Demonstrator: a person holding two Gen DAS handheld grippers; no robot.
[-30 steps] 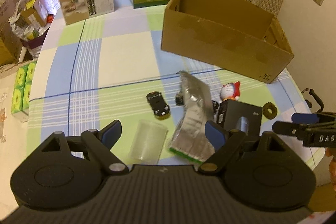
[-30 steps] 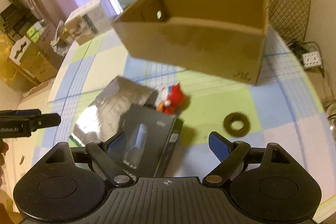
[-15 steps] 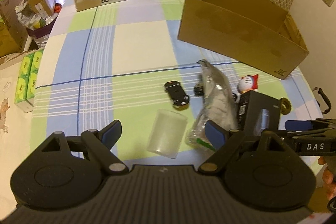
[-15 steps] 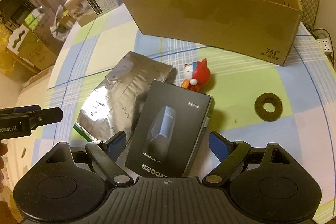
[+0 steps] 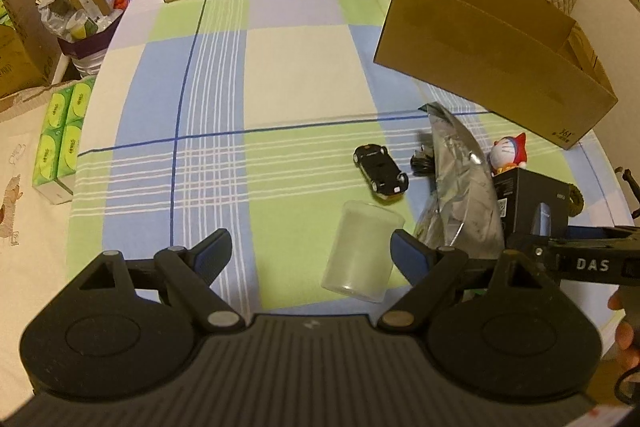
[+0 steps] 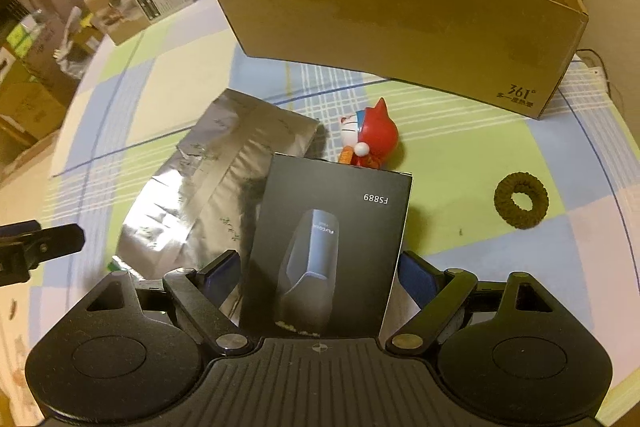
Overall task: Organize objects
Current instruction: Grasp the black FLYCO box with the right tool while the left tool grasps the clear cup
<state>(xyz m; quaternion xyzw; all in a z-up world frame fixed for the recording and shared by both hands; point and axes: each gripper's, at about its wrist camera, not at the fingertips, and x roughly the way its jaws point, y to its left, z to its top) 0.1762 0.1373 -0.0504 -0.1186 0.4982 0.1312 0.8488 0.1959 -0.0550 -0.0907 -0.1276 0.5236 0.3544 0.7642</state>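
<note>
- Since the earlier frames, we note the right gripper [image 6: 320, 267] has closed in on the black box [image 6: 332, 251]: the box, which lay ahead of the fingers, now stands between them, filling the gap.
- Right jaws are spread about as wide as the box; both blue pads sit just beside its two sides. We cannot tell whether they press it yet.
- Landmark: the cardboard carton [image 6: 400, 15]. The black box lies on the near side of the carton, well apart from it, and overlaps the edge of the silver foil bag [image 6: 208, 187].
- The red-and-white cat figure [image 6: 370, 141] lies between box and carton, touching the box's far edge.
- The brown ring [image 6: 521, 201] sits near the carton's right corner, apart from the box.
- Left gripper [image 5: 310, 255] is wide open and holds nothing; the translucent cup [image 5: 362, 251] stands just inside its right finger.
- The black toy car [image 5: 380, 170] lies between cup and carton on the checked tablecloth [image 5: 280, 75].
</note>
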